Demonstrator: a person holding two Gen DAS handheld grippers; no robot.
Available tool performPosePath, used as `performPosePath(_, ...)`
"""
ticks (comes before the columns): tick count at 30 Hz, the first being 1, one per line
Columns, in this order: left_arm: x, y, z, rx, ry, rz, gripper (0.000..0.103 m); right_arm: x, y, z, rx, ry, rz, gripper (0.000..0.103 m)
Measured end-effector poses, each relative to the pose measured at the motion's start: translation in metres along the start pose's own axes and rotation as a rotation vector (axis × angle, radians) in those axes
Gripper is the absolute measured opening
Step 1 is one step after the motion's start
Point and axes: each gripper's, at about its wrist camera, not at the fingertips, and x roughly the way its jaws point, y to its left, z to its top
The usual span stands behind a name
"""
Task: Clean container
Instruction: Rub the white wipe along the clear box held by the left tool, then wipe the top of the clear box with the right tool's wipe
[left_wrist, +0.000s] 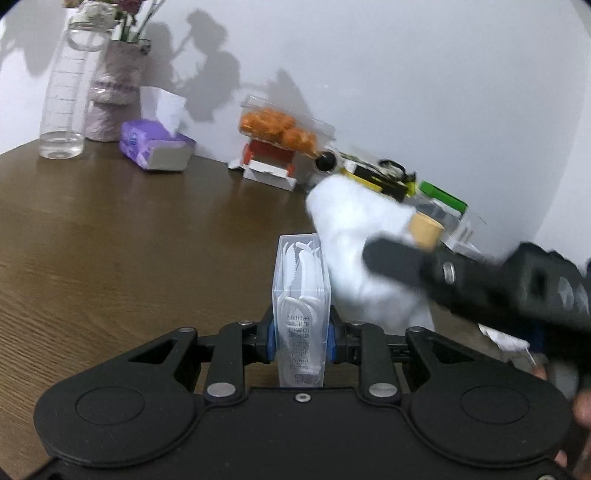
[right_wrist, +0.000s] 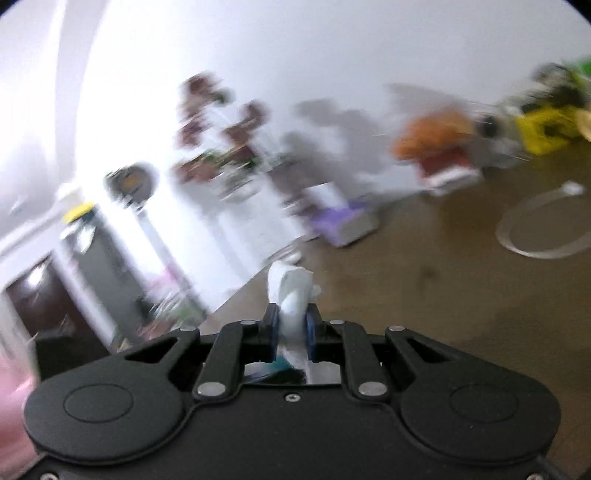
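The left gripper (left_wrist: 300, 338) pinched the clear box (left_wrist: 301, 295) upright above the table (left_wrist: 110, 240). The right gripper (right_wrist: 291, 325) pinched a white tissue (right_wrist: 291, 288) beside it. Wiping well probably needed light, flat strokes against a firm hold.

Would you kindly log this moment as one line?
left gripper: shut on floss-pick box | right gripper: shut on white tissue | tissue beside box, contact unclear

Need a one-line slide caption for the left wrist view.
Left gripper clamps a clear floss-pick container upright while the right gripper wipes its side with a white tissue.
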Motion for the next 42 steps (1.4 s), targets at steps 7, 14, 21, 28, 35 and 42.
performPosePath(7,-0.017,0.015,0.019,-0.117,-0.084,-0.070,0.025,0.009,-0.030,-0.024,0.100,0.094,-0.172,0.015)
performPosePath(14,-0.010,0.013,0.014,-0.112,-0.065,-0.105,0.025,0.041,0.012,-0.063,0.099,0.245,0.071,0.013)
performPosePath(21,-0.008,0.018,0.006,-0.032,-0.024,-0.020,0.025,0.017,-0.041,-0.030,0.160,0.125,-0.178,0.013)
performPosePath(28,0.003,0.005,-0.014,0.106,0.057,0.068,0.025,0.034,-0.010,0.007,0.024,0.084,-0.078,0.013)
performPosePath(35,-0.001,0.003,-0.017,0.162,0.042,0.093,0.025,0.053,0.014,0.009,-0.052,0.167,-0.001,0.013)
performPosePath(42,0.000,-0.010,-0.019,0.236,0.030,0.115,0.025,0.054,0.015,0.023,-0.087,0.222,0.088,0.013)
